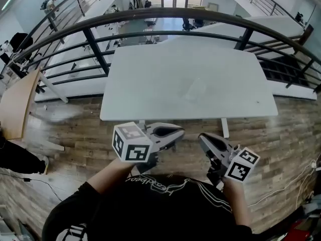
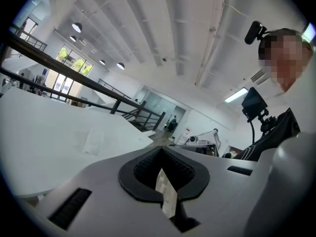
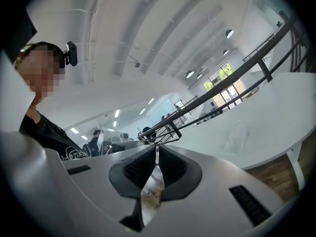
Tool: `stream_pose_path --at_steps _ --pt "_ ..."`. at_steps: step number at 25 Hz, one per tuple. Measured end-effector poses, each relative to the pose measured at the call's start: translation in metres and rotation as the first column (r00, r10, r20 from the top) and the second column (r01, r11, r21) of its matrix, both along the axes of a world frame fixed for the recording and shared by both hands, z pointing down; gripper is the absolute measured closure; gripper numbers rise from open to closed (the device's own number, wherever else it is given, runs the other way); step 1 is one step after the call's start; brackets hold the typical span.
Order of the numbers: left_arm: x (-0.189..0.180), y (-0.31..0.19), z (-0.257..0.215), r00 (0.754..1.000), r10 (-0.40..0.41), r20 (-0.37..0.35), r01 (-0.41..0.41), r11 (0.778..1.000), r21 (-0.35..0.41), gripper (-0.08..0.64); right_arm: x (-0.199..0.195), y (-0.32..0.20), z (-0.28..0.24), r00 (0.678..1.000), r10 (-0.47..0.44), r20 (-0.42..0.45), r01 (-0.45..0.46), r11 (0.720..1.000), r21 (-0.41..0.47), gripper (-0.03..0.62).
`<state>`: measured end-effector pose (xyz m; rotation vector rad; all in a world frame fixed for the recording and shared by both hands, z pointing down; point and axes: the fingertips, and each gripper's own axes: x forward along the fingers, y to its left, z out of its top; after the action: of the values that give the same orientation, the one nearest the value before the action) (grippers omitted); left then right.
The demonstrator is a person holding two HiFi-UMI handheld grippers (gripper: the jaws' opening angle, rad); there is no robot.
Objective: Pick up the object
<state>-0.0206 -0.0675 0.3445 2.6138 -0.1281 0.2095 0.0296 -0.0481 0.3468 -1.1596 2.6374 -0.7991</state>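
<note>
A clear, see-through object (image 1: 196, 88) lies near the middle of the white table (image 1: 150, 99); its shape is hard to make out. It shows faintly in the left gripper view (image 2: 94, 141) and the right gripper view (image 3: 236, 135). Both grippers hang in front of the table's near edge, close to the person's body and apart from the object. The left gripper (image 1: 173, 133) is shut with nothing between its pads (image 2: 160, 149). The right gripper (image 1: 205, 140) is shut and empty too (image 3: 157, 146). Each points roughly level toward the table.
A dark metal railing (image 1: 200, 14) curves behind the table, with a drop to a lower floor beyond. A wooden tabletop (image 1: 17, 104) stands at the left. Wood flooring lies under the grippers, and a cable (image 1: 281, 190) runs across it at the right.
</note>
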Motion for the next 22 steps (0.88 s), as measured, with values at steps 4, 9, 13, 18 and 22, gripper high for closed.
stream_pose_path --at_steps 4,9,13,18,22 --pt "0.003 -0.008 0.002 1.0 -0.004 0.02 0.004 1.0 0.004 0.553 0.003 -0.004 -0.004 1.0 0.005 0.026 -0.005 1.0 -0.004 0.568" --pt "0.009 -0.011 0.005 0.999 -0.025 0.04 0.023 0.999 0.028 0.553 0.01 -0.004 -0.001 1.0 -0.007 0.028 0.007 1.0 0.005 0.568" --pt "0.024 -0.03 0.001 0.998 -0.021 0.059 0.018 0.998 0.061 0.553 0.024 -0.031 -0.004 0.999 -0.028 0.041 0.027 0.999 0.019 0.568" --pt "0.054 -0.083 0.002 0.996 -0.043 0.075 0.04 0.998 0.048 0.553 0.055 -0.089 -0.003 0.997 -0.05 0.059 0.05 0.999 0.012 0.568" --pt "0.057 -0.083 0.009 0.995 -0.047 0.088 0.044 0.999 0.031 0.552 0.057 -0.093 0.003 0.996 -0.059 0.062 0.059 0.998 -0.005 0.568"
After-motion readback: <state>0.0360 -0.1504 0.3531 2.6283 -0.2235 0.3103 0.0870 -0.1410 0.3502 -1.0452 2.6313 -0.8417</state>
